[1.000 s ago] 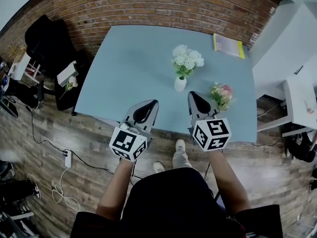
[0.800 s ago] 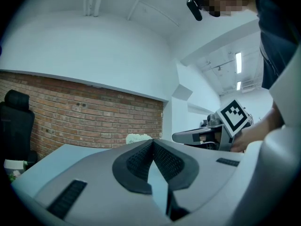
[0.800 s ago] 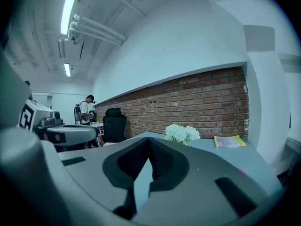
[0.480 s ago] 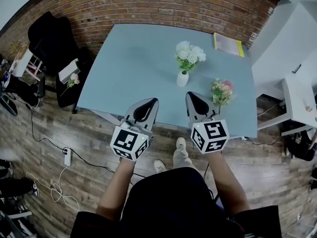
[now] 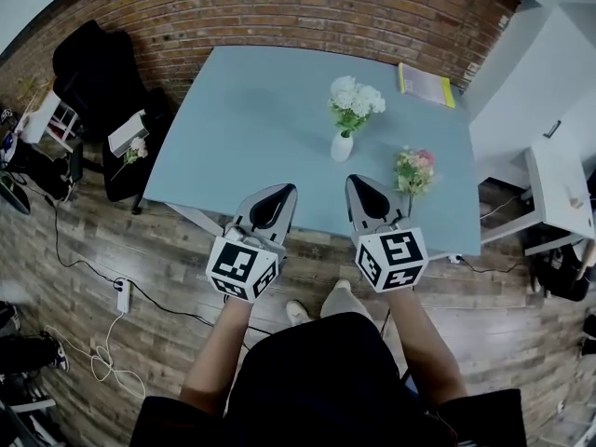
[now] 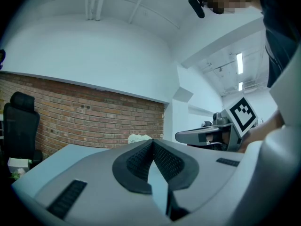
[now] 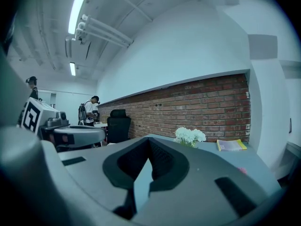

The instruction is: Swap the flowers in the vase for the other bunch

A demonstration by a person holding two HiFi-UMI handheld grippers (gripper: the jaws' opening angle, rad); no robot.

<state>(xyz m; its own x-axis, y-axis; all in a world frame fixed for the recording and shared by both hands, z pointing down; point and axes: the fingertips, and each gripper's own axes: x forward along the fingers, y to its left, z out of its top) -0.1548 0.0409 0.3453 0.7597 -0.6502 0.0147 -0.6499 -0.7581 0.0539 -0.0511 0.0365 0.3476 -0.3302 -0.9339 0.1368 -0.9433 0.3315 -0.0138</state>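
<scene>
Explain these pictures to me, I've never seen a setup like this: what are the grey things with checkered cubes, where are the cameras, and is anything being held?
There is no robot here. A person holds a hand tool in each hand, each with two pinching jaws, and the patterned cubes are part of those tools. The head view comes from a camera on the person's head, looking down: the left gripper and the right gripper point toward a light blue table. The two gripper views come from cameras riding on each tool, looking along its jaws. On the table a white vase holds white flowers. A pink bunch rests to its right, and a yellow-edged booklet sits at the far corner. Both pairs of jaws are closed with nothing between them, so nothing is held.
</scene>
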